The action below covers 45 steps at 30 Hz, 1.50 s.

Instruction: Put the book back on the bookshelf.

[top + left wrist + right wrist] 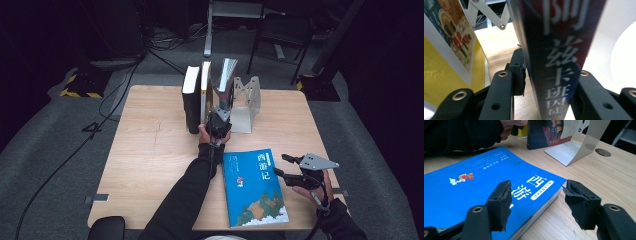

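A dark book stands on its lower edge and leans right against a white metal bookend. My left gripper is at its base, and its jaws straddle the spine. A thin gap shows between the left pad and the spine; the other pad is hidden behind the book. A blue book lies flat near the table's front edge. My right gripper hovers open just beyond its far right corner, with nothing between its pads.
A black book and a yellow-and-white book stand upright left of the dark one. The wooden table has bare room on its left half. A round hole is in the tabletop past the bookend. A chair stands behind the table.
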Tool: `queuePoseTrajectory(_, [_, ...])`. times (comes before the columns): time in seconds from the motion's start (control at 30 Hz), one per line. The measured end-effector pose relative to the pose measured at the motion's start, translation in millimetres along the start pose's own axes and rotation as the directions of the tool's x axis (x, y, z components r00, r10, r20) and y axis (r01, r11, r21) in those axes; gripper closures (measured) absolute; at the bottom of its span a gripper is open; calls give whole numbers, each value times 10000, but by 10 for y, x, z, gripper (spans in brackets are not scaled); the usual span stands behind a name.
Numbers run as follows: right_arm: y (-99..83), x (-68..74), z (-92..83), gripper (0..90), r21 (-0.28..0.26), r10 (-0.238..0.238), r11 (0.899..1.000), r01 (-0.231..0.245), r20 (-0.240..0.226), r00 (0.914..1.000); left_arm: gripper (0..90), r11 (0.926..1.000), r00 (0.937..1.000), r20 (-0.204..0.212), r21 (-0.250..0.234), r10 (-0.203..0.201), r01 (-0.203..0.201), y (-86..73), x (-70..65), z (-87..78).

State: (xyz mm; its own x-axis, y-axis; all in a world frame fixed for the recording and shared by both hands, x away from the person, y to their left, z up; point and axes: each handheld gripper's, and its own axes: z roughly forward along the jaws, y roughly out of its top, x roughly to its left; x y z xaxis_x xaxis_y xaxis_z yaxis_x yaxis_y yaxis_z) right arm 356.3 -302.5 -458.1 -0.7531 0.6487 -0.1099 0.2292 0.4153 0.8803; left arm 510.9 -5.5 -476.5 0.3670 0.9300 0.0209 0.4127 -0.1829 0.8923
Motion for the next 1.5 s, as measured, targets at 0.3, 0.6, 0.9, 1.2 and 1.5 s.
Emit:
queuePoseTrajectory(0.3, [-6, -4, -8, 378, 28, 53, 10000, -53, 12, 10000, 588, 9997, 9998, -198, 243, -71, 76, -33, 79, -40])
queuePoseTrajectory(0.6, [-9, -6, -10, 377, 40, 64, 10000, -64, 34, 10000, 504, 9950, 9967, -21, 598, 807, -804, -96, 50, -80])
queuePoseTrajectory(0.9, [-11, -8, -5, 376, 92, 57, 9999, -58, 45, 10000, 445, 9856, 9900, 567, 1026, 1293, -1346, -220, 21, -184])
queuePoseTrajectory(1.2, [-9, 2, -23, 374, 224, -24, 9997, 24, -4, 10000, 388, 9482, 9461, 1719, 1151, 2745, -2961, -312, 67, -591])
queuePoseTrajectory(1.5, [-26, 30, -73, 369, 470, 130, 9988, -121, -175, 9998, 367, 9215, 9049, 2612, 1074, 3360, -3732, -471, 288, -962])
